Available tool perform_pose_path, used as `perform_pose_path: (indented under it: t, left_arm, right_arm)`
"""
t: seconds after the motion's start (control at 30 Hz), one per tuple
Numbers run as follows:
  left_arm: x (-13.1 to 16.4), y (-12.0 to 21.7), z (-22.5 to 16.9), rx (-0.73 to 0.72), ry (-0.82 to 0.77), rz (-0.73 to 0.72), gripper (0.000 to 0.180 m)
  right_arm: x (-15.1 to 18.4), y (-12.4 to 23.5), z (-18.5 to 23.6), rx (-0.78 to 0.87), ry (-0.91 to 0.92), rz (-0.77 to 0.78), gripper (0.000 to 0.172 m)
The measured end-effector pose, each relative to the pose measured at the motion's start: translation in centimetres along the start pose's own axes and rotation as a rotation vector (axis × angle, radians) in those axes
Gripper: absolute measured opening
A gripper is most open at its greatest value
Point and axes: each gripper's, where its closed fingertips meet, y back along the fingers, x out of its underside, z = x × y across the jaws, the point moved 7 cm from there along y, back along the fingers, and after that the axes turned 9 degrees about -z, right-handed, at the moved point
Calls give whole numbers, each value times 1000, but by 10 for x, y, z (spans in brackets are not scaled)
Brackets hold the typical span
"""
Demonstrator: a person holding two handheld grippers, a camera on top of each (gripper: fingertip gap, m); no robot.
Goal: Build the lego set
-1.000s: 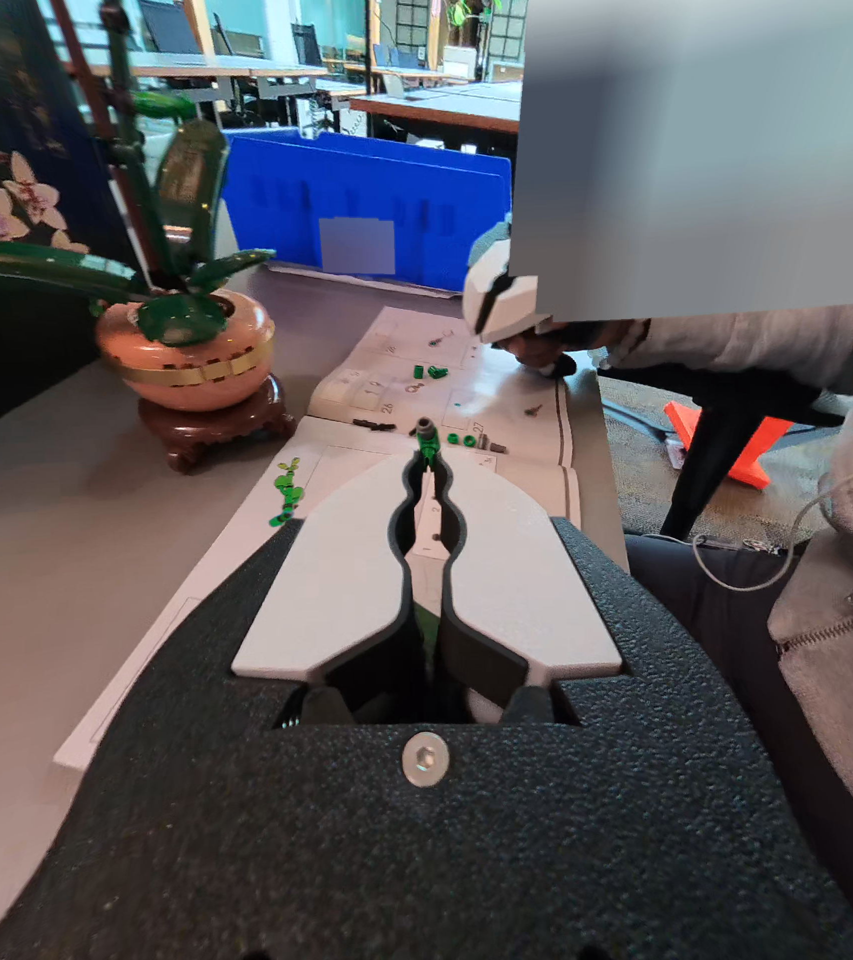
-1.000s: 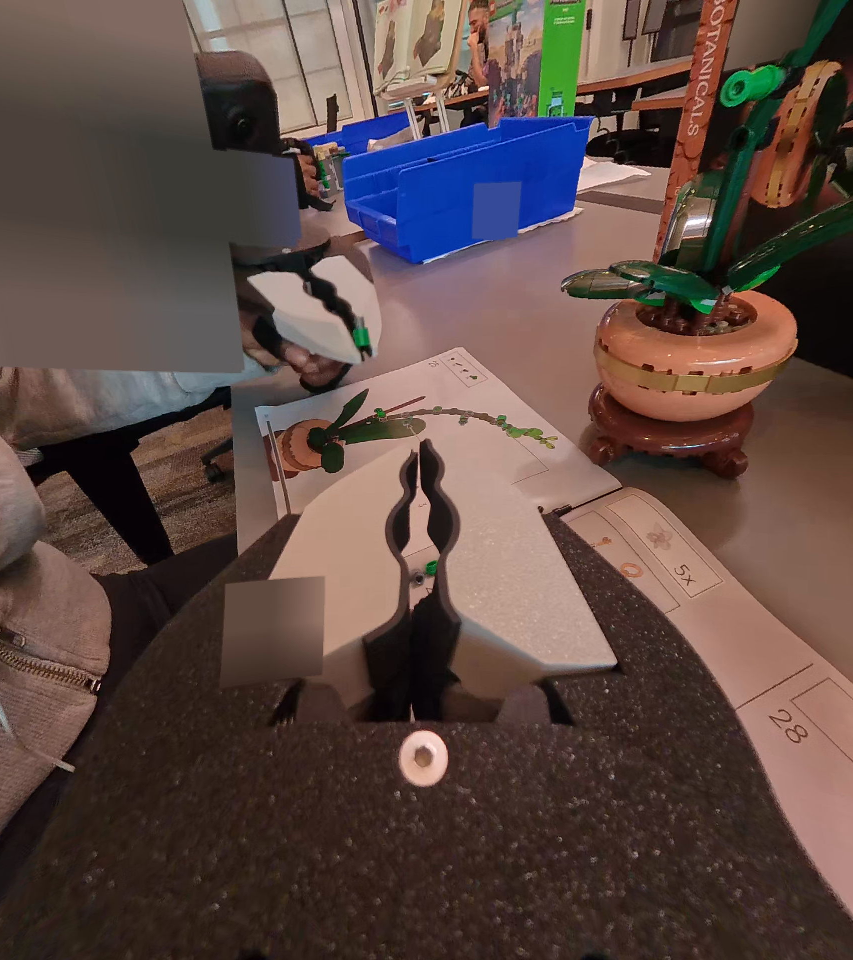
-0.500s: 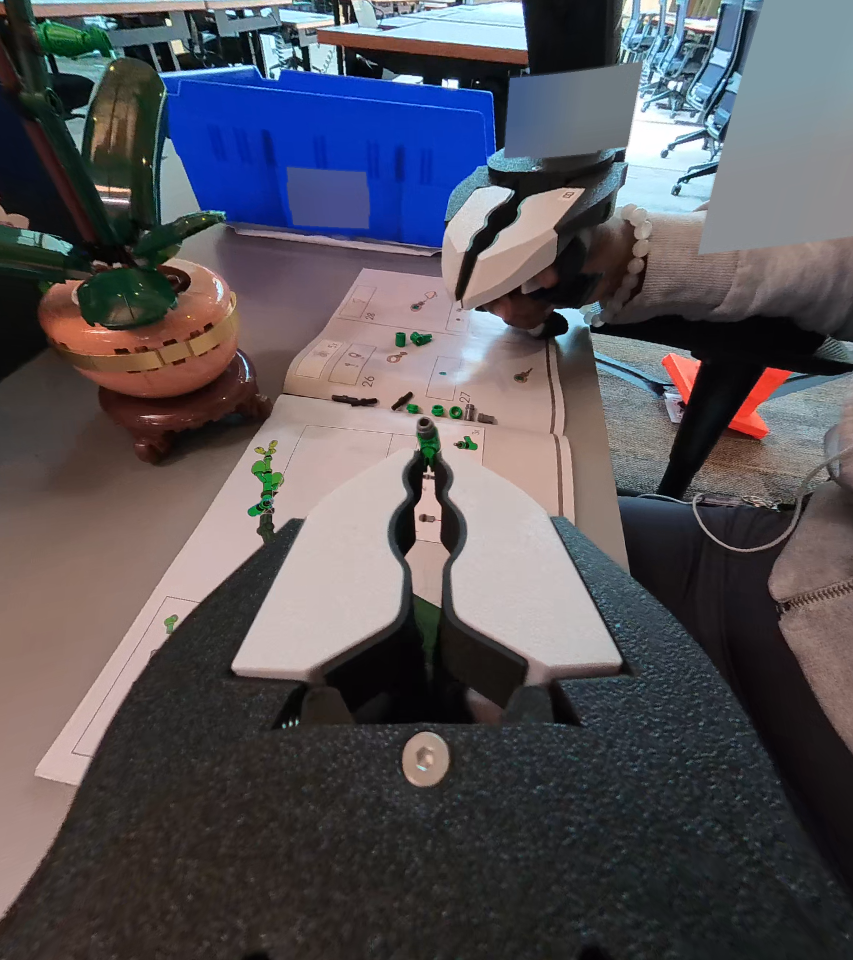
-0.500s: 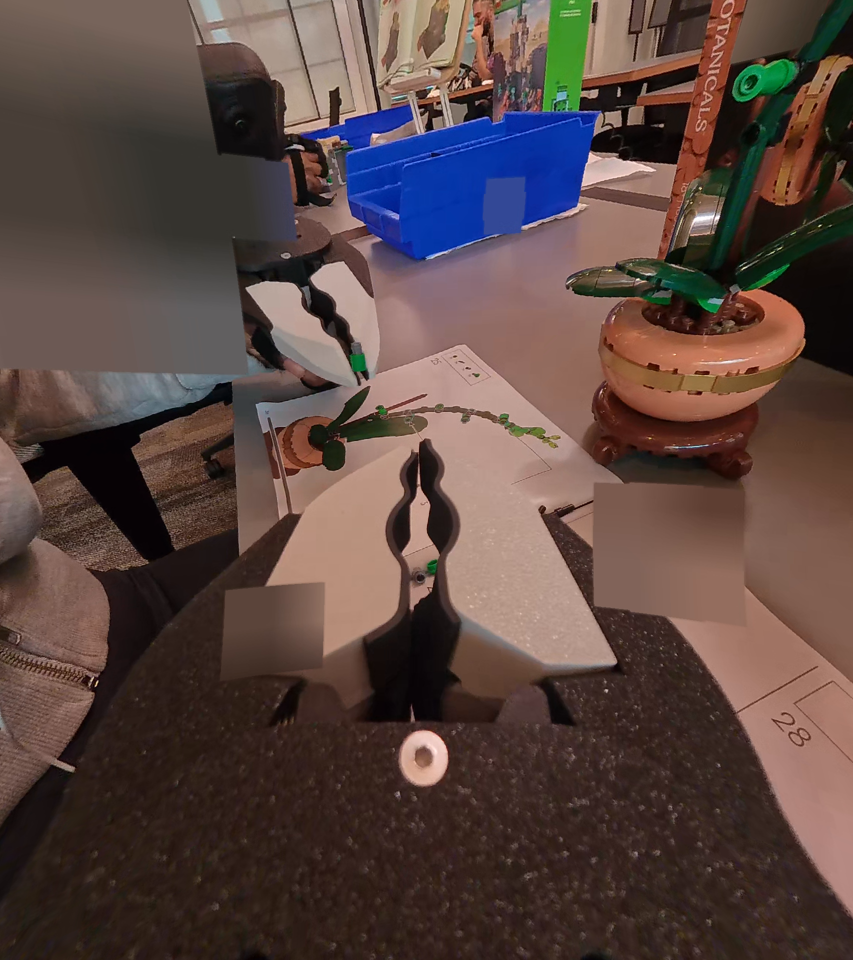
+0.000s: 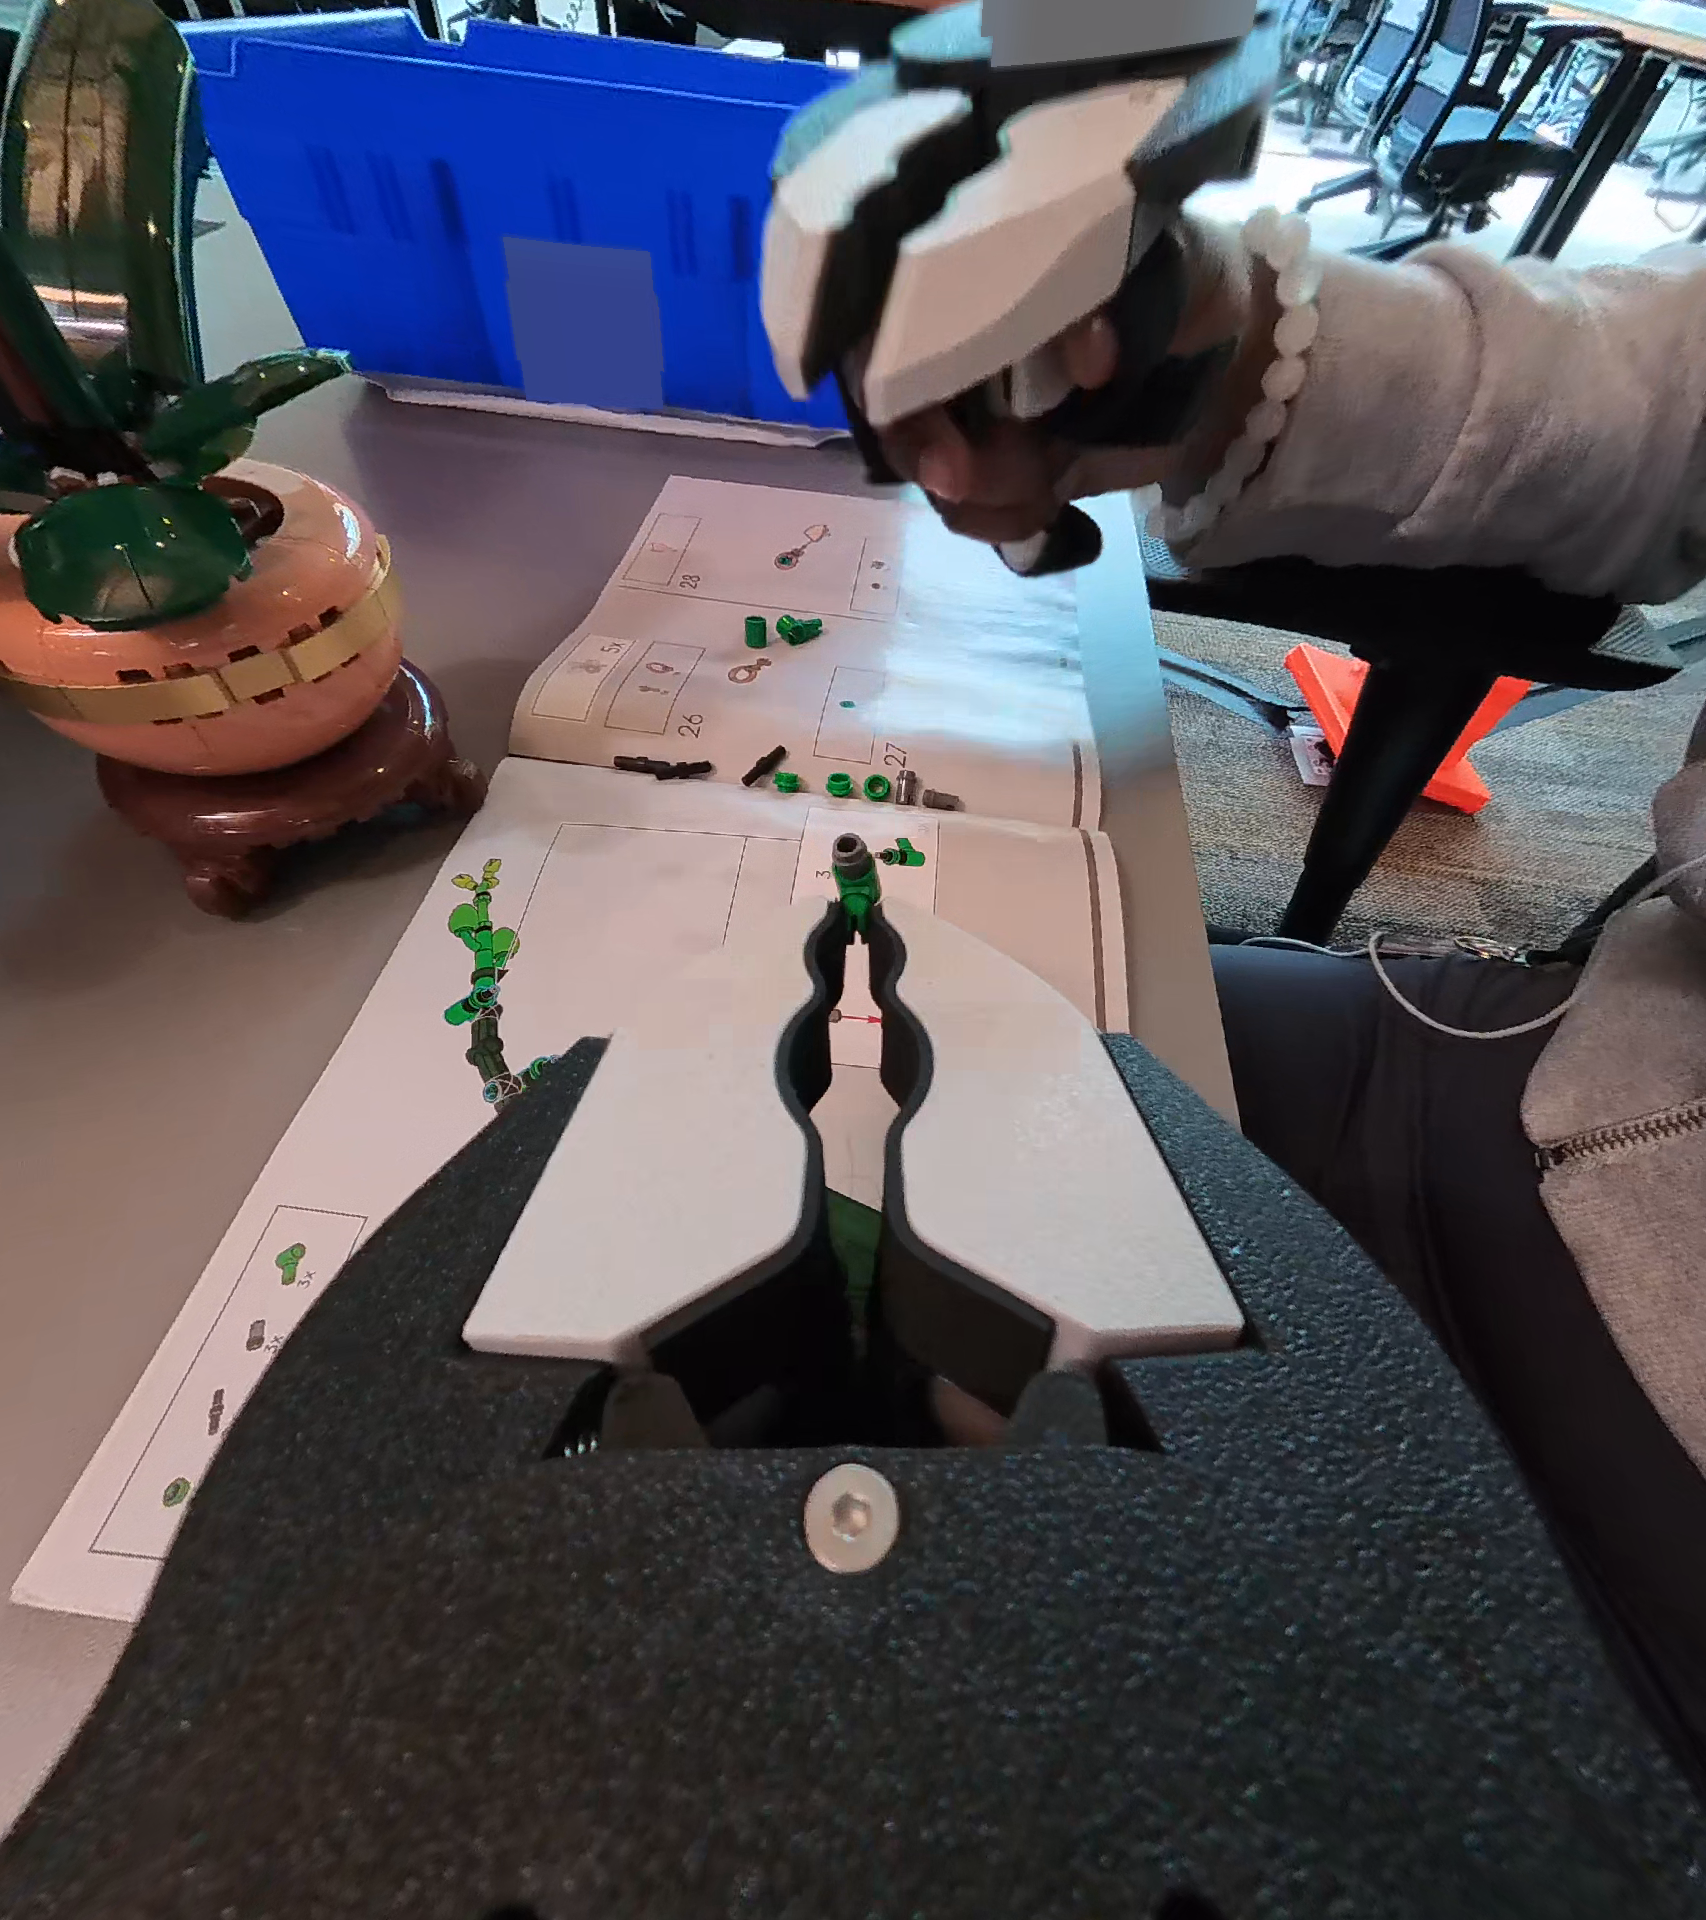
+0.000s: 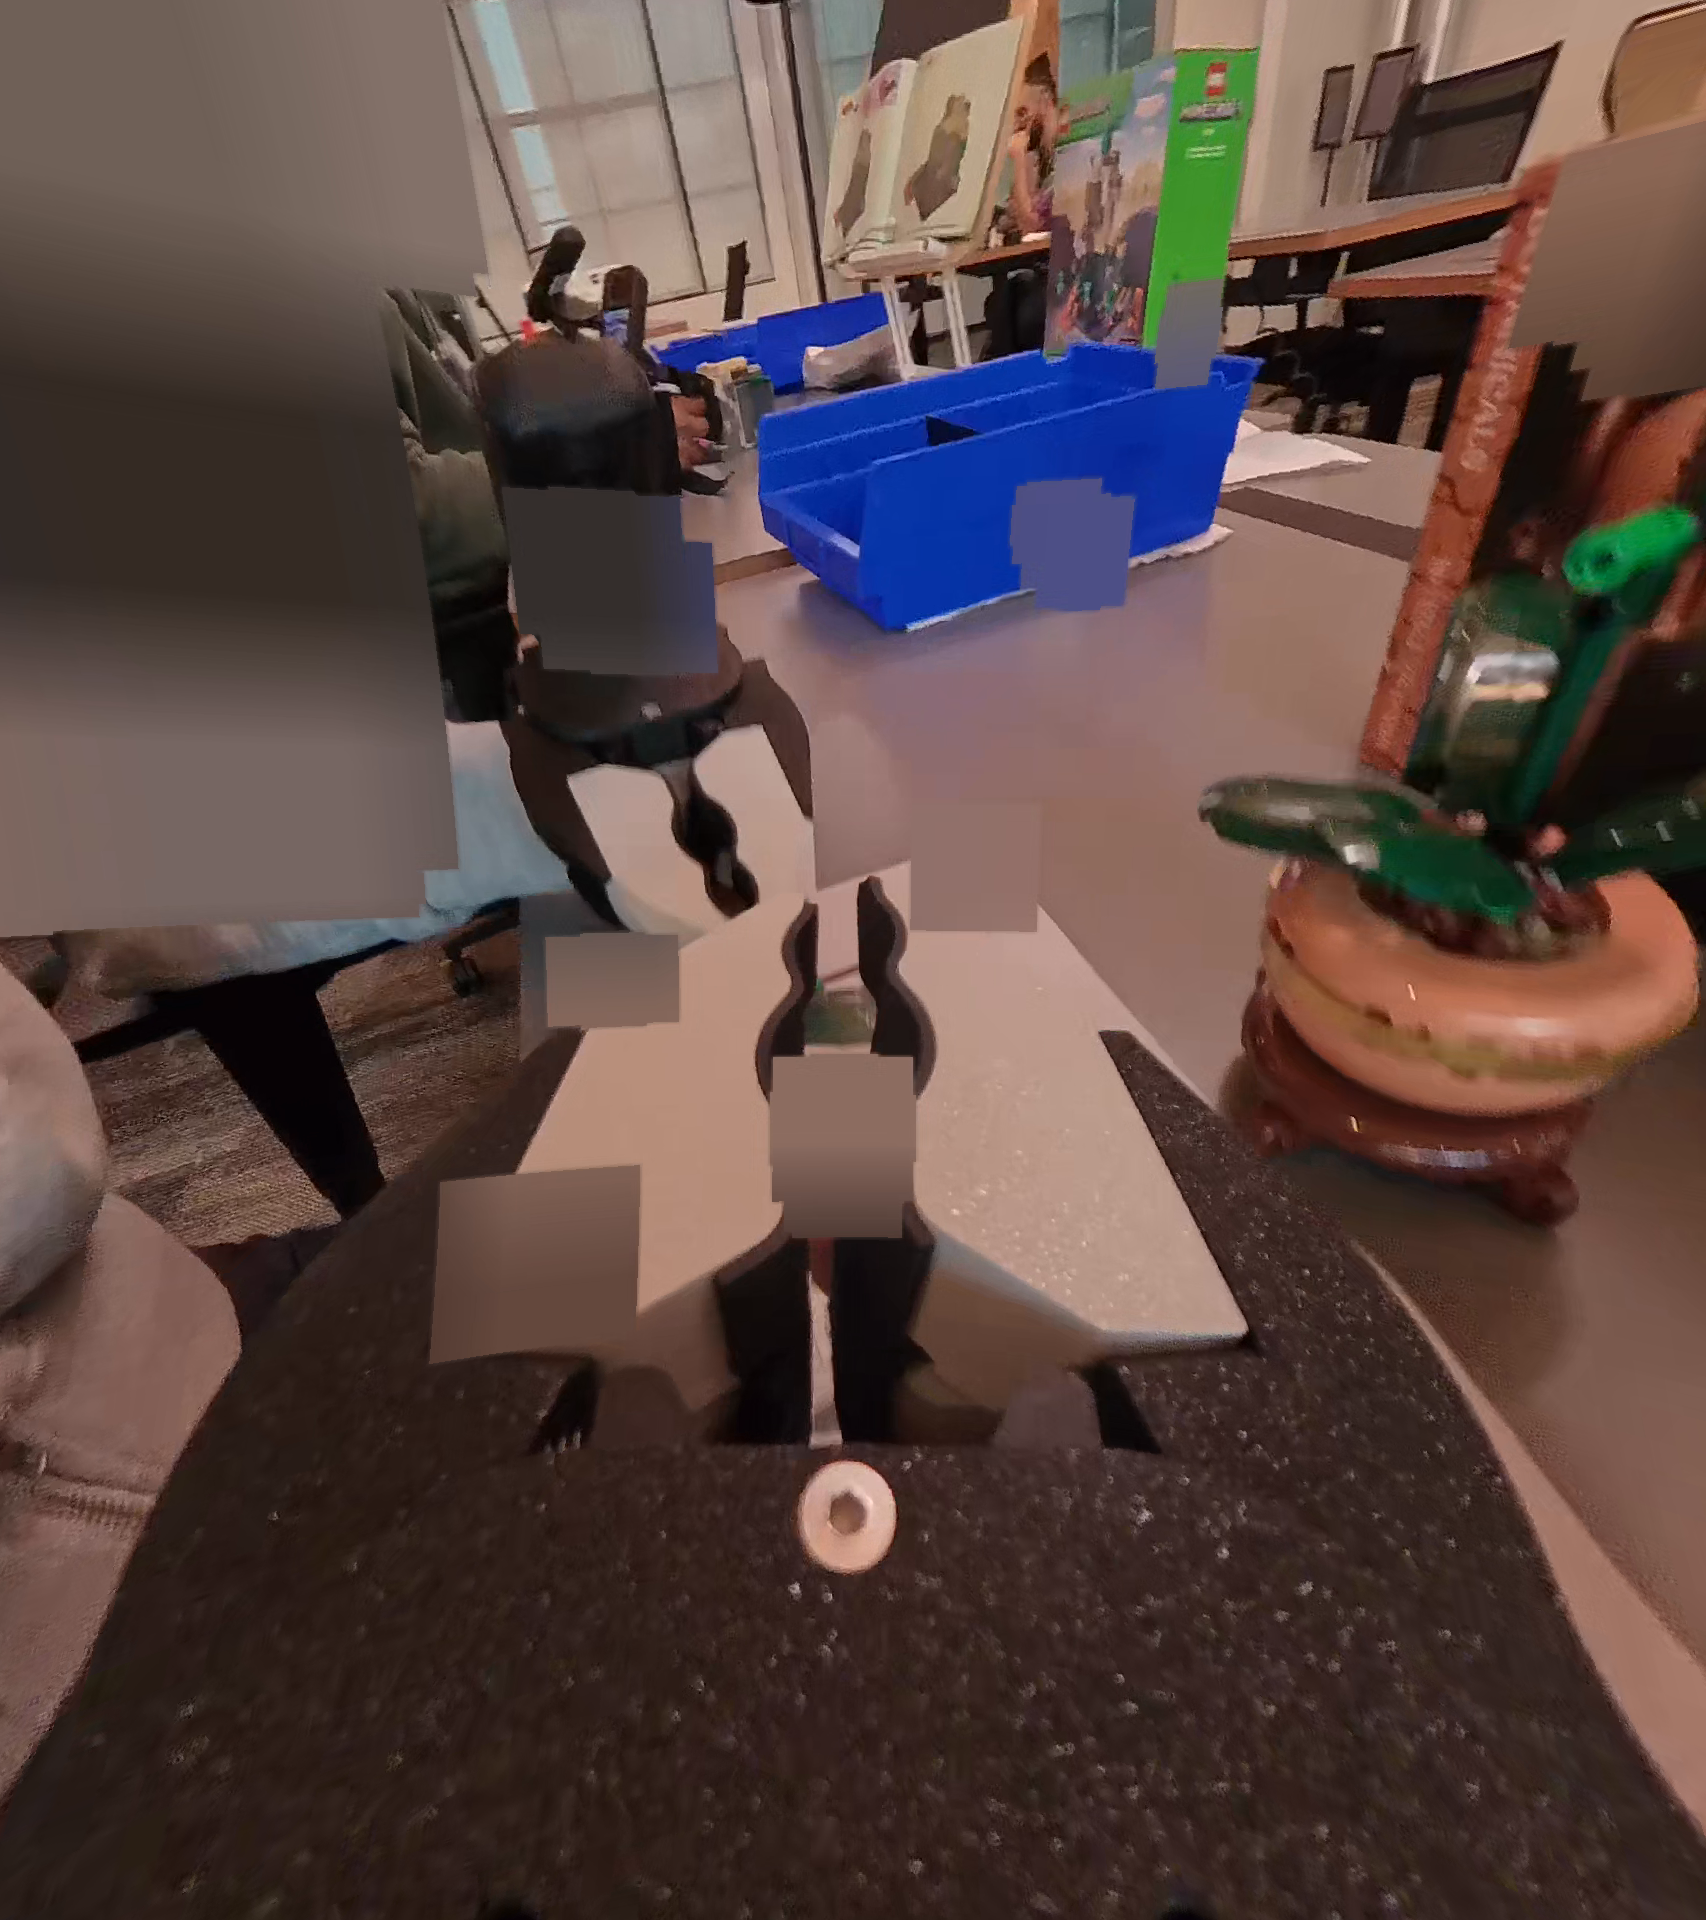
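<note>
- We see our left gripper [image 5: 859,914] clamped on a green piece [image 5: 857,883] with a grey cap, above the booklet [image 5: 683,914].
- Our right gripper [image 6: 836,920] is blurred and part masked; its tips stand slightly apart.
- Loose pieces [image 5: 854,785] lie in the fold.
- The pot [image 5: 174,644] is cut off.

Open-plan office: rows of desks [image 6: 1389,223], swivel chairs [image 5: 1451,135].
</note>
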Motion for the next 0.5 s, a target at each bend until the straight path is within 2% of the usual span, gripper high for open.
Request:
perform_pose_path:
  t: [0.1,0.2,0.3,0.5]
  left_arm:
    - [0,0,-1,6,-10,3,3]
    - [1,0,-2,14,-20,7,3]
    - [1,0,-3,17,-24,3,3]
    - [1,0,-3,17,-22,12,3]
  right_arm:
    - [-12,-27,5,-114,-21,18,5]
    - [5,-48,8,-226,-74,104,1]
    - [21,-49,9,-220,-81,138,1]
    - [29,-46,7,-193,-57,177,4]
